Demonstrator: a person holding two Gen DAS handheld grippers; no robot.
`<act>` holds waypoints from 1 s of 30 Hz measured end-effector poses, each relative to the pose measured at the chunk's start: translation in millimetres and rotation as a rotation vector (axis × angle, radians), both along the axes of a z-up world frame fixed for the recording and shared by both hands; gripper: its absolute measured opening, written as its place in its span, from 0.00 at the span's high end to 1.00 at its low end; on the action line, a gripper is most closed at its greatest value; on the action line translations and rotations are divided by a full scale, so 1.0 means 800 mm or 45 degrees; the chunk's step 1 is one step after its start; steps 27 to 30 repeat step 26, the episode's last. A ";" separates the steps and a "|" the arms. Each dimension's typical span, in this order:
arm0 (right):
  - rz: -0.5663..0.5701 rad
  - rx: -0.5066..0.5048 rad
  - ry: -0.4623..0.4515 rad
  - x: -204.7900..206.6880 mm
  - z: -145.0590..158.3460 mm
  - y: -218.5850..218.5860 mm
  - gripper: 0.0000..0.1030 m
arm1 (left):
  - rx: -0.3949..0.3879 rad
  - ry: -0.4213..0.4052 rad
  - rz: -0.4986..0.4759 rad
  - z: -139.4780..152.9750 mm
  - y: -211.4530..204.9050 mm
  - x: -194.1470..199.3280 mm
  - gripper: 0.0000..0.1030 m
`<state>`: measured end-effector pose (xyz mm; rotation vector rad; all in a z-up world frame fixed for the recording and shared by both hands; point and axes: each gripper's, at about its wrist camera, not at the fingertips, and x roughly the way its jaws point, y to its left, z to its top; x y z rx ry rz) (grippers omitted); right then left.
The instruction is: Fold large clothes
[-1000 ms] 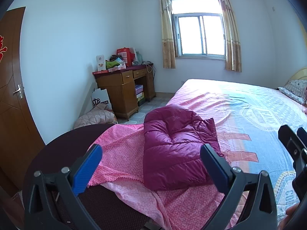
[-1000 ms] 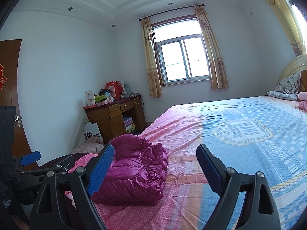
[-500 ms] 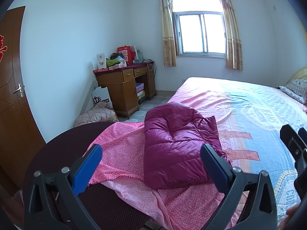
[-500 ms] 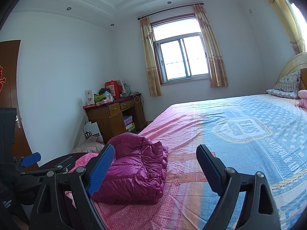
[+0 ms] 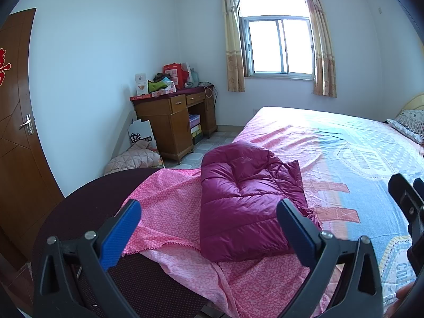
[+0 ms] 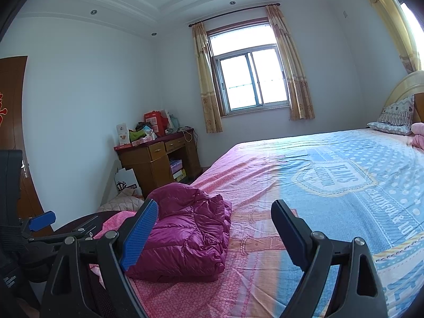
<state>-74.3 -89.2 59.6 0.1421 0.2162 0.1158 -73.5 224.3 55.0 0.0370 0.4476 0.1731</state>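
A magenta puffer jacket (image 5: pixel 246 201) lies folded into a thick bundle at the near corner of the bed (image 5: pixel 344 159). It rests on the pink patterned sheet. My left gripper (image 5: pixel 209 228) hovers in front of it, open, with nothing between its fingers. In the right wrist view the same jacket (image 6: pixel 188 233) sits to the lower left, partly behind the blue left fingertip (image 6: pixel 140 233). My right gripper (image 6: pixel 214 235) is open and empty above the bedspread. The left gripper's blue fingertip (image 6: pixel 42 218) shows at the far left of that view.
A dark round table or chair (image 5: pixel 87 201) stands by the bed corner under the hanging sheet. A wooden desk (image 5: pixel 175 116) piled with boxes is against the far wall. A door (image 5: pixel 16 132) is at left. Pillows (image 6: pixel 394 116) lie at the headboard.
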 end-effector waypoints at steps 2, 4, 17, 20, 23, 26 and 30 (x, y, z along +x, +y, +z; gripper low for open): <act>0.000 0.000 0.000 0.000 0.000 0.000 0.15 | 0.002 -0.003 0.002 0.001 0.002 0.000 0.00; 0.000 0.000 0.001 0.000 0.000 0.000 0.15 | 0.001 -0.004 0.002 0.002 0.003 0.000 0.00; -0.006 0.000 0.009 0.000 -0.003 0.001 0.15 | 0.025 0.006 0.053 0.002 0.005 0.008 0.00; -0.006 -0.003 0.014 0.001 -0.003 0.003 0.15 | 0.001 0.007 0.037 0.000 0.007 0.008 0.00; -0.003 -0.004 0.019 0.002 -0.005 0.004 0.15 | -0.014 0.019 0.030 -0.003 0.009 0.011 0.00; -0.005 0.000 0.023 0.002 -0.006 0.005 0.15 | -0.011 0.033 0.021 -0.005 0.009 0.014 0.00; -0.005 0.000 0.023 0.002 -0.006 0.005 0.15 | -0.011 0.033 0.021 -0.005 0.009 0.014 0.00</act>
